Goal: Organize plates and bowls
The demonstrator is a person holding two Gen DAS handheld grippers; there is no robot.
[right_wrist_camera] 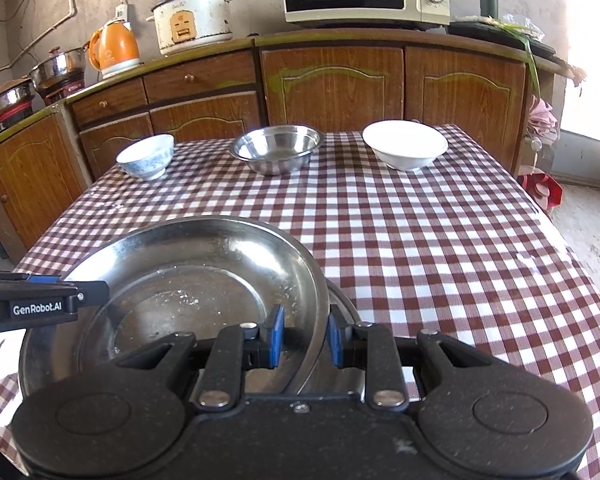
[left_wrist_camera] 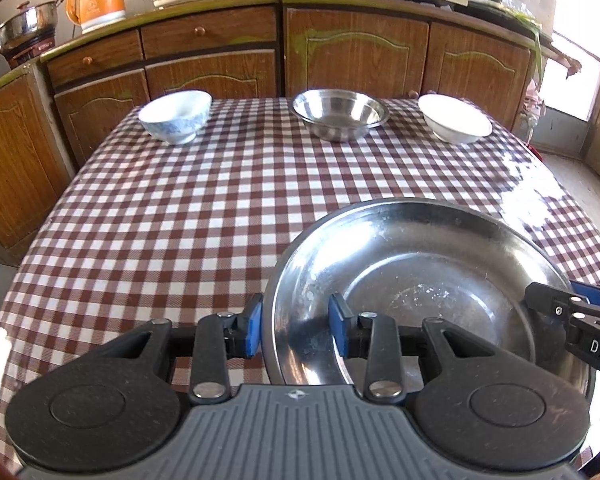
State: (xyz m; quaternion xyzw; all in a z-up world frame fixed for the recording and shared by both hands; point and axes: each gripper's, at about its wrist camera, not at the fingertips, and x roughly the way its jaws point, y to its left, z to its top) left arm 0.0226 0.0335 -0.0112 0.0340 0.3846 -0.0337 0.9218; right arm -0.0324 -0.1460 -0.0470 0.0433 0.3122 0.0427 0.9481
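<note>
Grippers on opposite rims of one steel plate.

Left gripper straddles the steel plate's left rim and the right gripper its right rim, jaws narrowed to the thin edge, though whether the pads truly pinch is hard to tell. It sits near the checked table's front edge. Best keep both hands level and moving together. Count: one plate, possibly another beneath; three bowls at the far edge, blue-patterned bowl, steel bowl, white bowl.
</note>
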